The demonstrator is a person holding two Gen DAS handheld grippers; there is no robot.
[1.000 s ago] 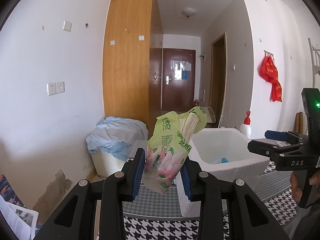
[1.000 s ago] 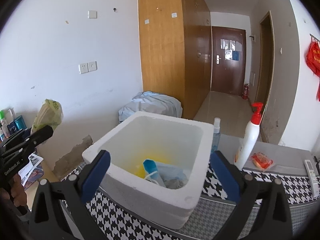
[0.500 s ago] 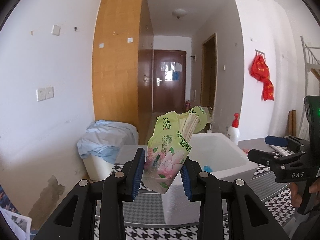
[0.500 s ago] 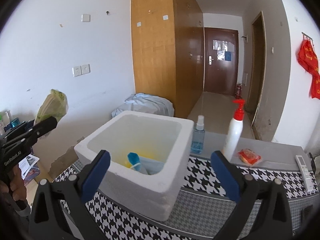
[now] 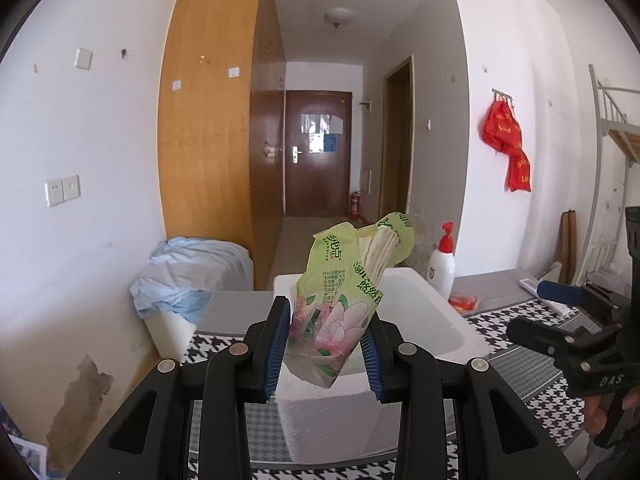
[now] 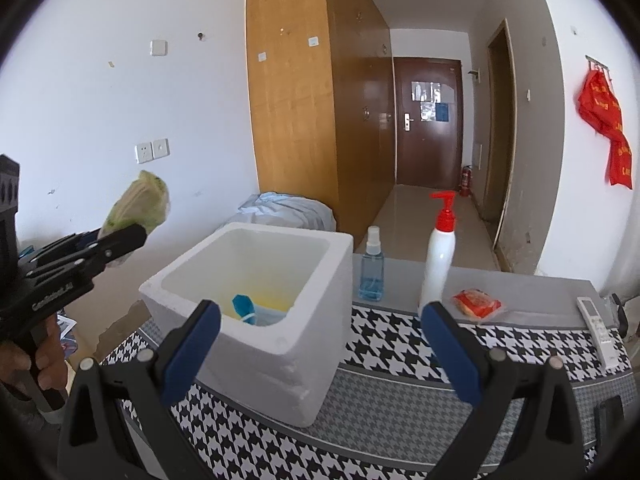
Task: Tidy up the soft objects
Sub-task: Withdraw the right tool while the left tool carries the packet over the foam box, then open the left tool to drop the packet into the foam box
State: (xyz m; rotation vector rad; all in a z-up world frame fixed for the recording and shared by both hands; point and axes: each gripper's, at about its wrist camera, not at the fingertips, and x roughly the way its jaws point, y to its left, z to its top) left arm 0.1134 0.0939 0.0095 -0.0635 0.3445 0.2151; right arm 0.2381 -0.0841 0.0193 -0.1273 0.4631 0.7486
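Spray bottle (image 6: 371,266) right of foam box (image 6: 256,300)

The mouth of the white foam box (image 6: 256,280) lies open to you from above; only a blue item (image 6: 243,307) and some yellowish stuff sit low at its bottom, well under the rim. Your left gripper (image 5: 325,350) holds the green tissue pack (image 5: 340,292) up off the houndstooth tablecloth (image 6: 400,340), on the box's near-left side. To the box's right stand a blue spray bottle (image 6: 371,268) just beside its wall, and a white pump bottle (image 6: 439,256) near that. Your right gripper (image 6: 320,344) is empty, jaws wide, above the cloth.
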